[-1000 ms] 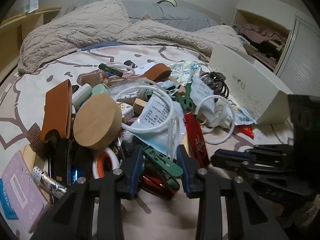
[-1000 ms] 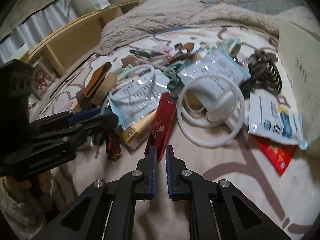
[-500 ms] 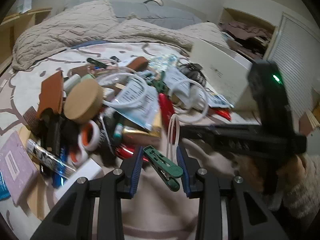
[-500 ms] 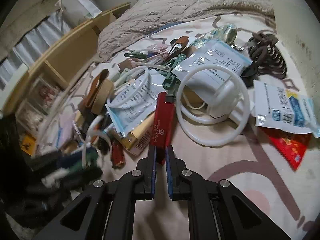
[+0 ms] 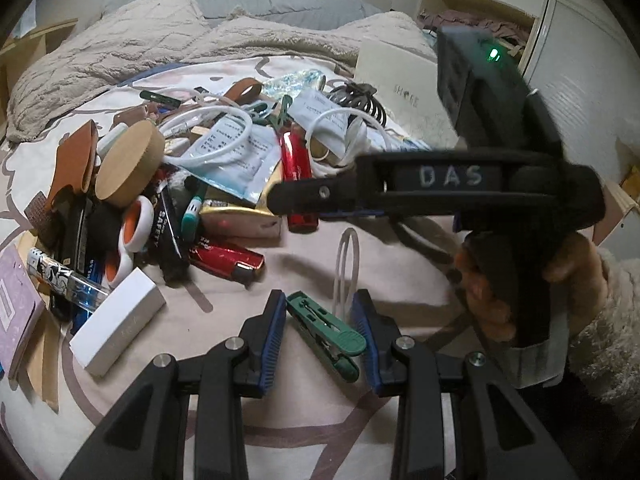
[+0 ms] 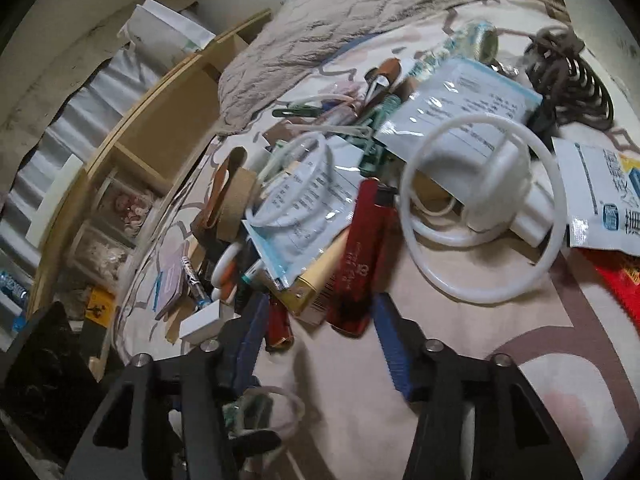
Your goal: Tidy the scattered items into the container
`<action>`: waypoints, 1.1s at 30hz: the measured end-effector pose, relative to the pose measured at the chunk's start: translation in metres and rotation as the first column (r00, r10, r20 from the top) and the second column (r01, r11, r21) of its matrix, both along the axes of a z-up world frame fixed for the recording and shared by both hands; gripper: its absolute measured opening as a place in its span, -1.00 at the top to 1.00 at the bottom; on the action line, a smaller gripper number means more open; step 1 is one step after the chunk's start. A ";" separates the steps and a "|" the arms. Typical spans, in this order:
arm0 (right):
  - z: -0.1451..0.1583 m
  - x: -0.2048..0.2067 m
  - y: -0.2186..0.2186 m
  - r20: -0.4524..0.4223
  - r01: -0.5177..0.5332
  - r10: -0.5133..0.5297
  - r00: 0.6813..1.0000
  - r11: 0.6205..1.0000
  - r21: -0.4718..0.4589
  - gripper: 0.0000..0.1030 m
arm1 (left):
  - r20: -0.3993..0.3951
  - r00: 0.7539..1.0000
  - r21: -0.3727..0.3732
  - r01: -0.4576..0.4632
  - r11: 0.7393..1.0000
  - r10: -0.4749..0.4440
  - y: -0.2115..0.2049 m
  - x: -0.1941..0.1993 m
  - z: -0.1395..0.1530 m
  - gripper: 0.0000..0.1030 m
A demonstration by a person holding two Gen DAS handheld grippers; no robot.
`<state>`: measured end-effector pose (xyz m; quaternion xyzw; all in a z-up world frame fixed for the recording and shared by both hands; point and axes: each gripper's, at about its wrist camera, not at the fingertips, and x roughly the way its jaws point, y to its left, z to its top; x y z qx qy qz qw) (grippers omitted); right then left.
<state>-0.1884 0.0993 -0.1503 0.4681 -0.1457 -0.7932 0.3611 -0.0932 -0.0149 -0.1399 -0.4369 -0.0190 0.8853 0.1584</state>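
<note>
My left gripper (image 5: 320,312) is shut on a green clothes peg (image 5: 324,332), held above the bedsheet; a thin translucent loop (image 5: 346,268) hangs with it. The heap of small items lies beyond it. My right gripper (image 6: 320,312) points down at the heap and its jaws are opening. The near end of a long red lighter (image 6: 360,264) lies between the fingertips, and the pads do not press on it. In the left wrist view the right gripper's black frame (image 5: 440,178) crosses over the heap, held by a hand in a fleece sleeve. A white shoe box (image 5: 396,88) stands at the back right.
The heap holds a wooden disc (image 5: 128,164), a white ring (image 6: 480,208), mask packets (image 6: 304,208), a smaller red lighter (image 5: 228,260), a small white box (image 5: 120,324) and a dark hair claw (image 6: 568,68). A rumpled blanket (image 5: 120,56) lies behind; wooden shelves (image 6: 160,128) line the bed's left side.
The left gripper has drawn back from the heap with the green peg in it. The right gripper closed in on the long red lighter and its jaws went from shut to apart.
</note>
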 end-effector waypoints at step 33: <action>0.009 0.044 0.034 -0.082 0.027 -0.010 0.997 0.977 0.212 0.55 | 0.001 1.000 0.081 0.006 0.997 -0.006 -0.005 0.010 0.007 -0.54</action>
